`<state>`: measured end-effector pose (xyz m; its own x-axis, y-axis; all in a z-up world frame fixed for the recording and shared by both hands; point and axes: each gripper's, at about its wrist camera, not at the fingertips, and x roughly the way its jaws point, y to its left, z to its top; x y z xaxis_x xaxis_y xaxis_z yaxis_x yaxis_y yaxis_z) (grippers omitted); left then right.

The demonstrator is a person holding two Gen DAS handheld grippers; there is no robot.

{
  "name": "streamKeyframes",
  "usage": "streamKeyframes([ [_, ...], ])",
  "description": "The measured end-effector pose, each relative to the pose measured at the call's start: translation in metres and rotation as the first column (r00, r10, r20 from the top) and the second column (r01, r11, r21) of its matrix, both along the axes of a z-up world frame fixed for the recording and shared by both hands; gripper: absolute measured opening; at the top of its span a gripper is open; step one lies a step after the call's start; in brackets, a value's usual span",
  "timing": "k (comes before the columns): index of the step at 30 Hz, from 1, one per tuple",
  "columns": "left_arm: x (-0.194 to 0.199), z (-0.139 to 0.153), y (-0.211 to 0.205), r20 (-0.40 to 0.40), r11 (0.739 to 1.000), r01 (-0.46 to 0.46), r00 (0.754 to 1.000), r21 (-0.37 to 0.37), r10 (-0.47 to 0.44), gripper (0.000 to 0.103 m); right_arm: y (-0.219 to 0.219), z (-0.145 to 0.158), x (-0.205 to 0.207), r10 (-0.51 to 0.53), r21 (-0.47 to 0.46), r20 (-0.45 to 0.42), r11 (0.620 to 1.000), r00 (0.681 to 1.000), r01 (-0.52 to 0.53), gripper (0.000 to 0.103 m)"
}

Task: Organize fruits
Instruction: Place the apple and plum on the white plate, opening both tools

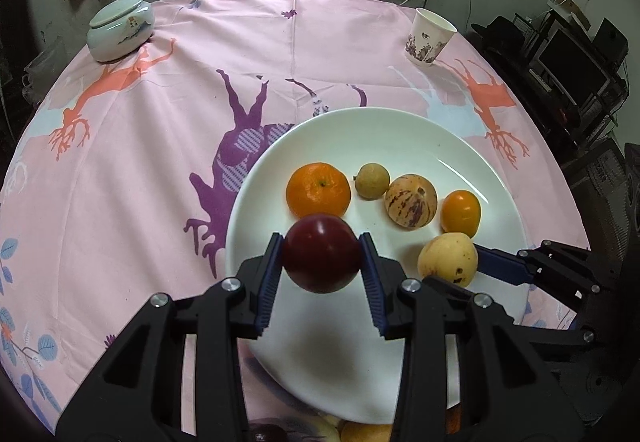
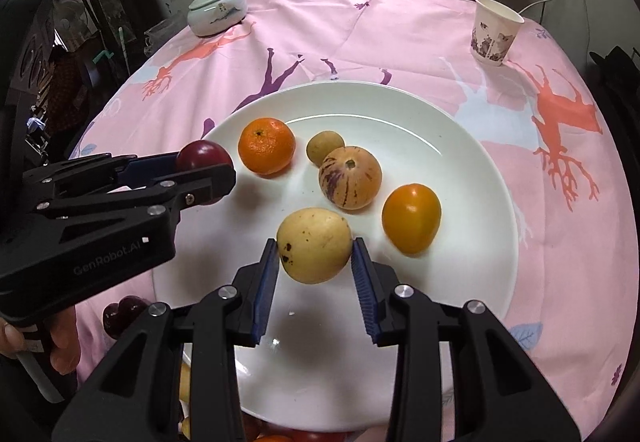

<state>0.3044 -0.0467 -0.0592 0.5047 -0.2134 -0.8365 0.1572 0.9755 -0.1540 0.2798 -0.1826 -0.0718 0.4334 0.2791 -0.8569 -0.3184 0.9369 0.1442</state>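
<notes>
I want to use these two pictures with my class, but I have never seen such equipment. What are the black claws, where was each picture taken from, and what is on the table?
A person holds two hand-held grippers, each carrying a camera that looks along its fingers. One picture comes from the left gripper, shut on a dark red fruit. The other comes from the right gripper, shut on a yellow fruit. On the white plate lie a mandarin, a small brown fruit, a striped fruit and an orange tomato-like fruit. A lidded jar and a paper cup stand on the pink cloth.
</notes>
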Motion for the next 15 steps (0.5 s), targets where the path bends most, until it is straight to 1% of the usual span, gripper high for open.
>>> streamKeyframes([
  [3, 0.005, 0.001, -0.001, 0.003, 1.000, -0.013, 1.000, -0.008, 0.013, 0.039, 0.003, -0.004, 0.009, 0.001, -0.001, -0.003, 1.000, 1.000, -0.001, 0.038],
  [4, 0.006, 0.002, -0.001, 0.002, 1.000, -0.016, 1.000, -0.013, 0.016, 0.040, 0.006, -0.004, 0.011, 0.005, -0.011, 0.004, 1.000, 1.000, -0.005, 0.038],
  [6, 0.006, 0.007, 0.000, 0.002, 0.999, -0.017, 1.000, -0.029, 0.017, 0.041, 0.011, -0.006, 0.012, 0.019, -0.052, 0.010, 0.998, 1.000, -0.018, 0.041],
  [8, 0.001, 0.018, 0.002, 0.025, 0.999, -0.012, 1.000, -0.050, 0.013, 0.055, 0.011, -0.002, 0.008, 0.013, -0.070, 0.027, 0.997, 1.000, -0.011, 0.044],
  [9, -0.005, 0.027, 0.004, 0.048, 0.998, -0.010, 0.999, -0.055, 0.012, 0.057, 0.008, 0.001, 0.003, 0.008, -0.070, 0.031, 0.998, 0.999, -0.006, 0.047],
  [10, -0.013, 0.035, 0.005, 0.070, 0.999, -0.009, 0.997, -0.054, 0.013, 0.059, 0.005, 0.006, -0.002, 0.005, -0.067, 0.034, 0.998, 0.999, -0.002, 0.055],
  [11, -0.021, 0.044, 0.008, 0.089, 0.999, -0.008, 0.996, -0.053, 0.013, 0.060, 0.002, 0.013, -0.011, 0.001, -0.060, 0.045, 0.998, 0.999, 0.002, 0.059],
  [12, -0.032, 0.053, 0.012, 0.110, 0.998, -0.005, 0.994, -0.062, 0.011, 0.061, -0.004, 0.020, -0.023, -0.004, -0.054, 0.065, 0.999, 0.998, 0.007, 0.059],
  [13, -0.046, 0.062, 0.017, 0.135, 0.997, 0.001, 0.991, -0.072, 0.009, 0.065, -0.009, 0.028, -0.036, -0.012, -0.052, 0.081, 0.999, 0.997, 0.016, 0.062],
  [14, -0.061, 0.070, 0.021, 0.163, 0.997, 0.006, 0.987, -0.075, 0.007, 0.073, -0.017, 0.035, -0.052, -0.021, -0.042, 0.094, 0.999, 0.995, 0.025, 0.062],
  [15, -0.080, 0.076, 0.025, 0.197, 0.998, 0.006, 0.980, -0.070, 0.008, 0.078, -0.023, 0.040, -0.068, -0.027, -0.021, 0.102, 0.999, 0.994, 0.030, 0.062],
])
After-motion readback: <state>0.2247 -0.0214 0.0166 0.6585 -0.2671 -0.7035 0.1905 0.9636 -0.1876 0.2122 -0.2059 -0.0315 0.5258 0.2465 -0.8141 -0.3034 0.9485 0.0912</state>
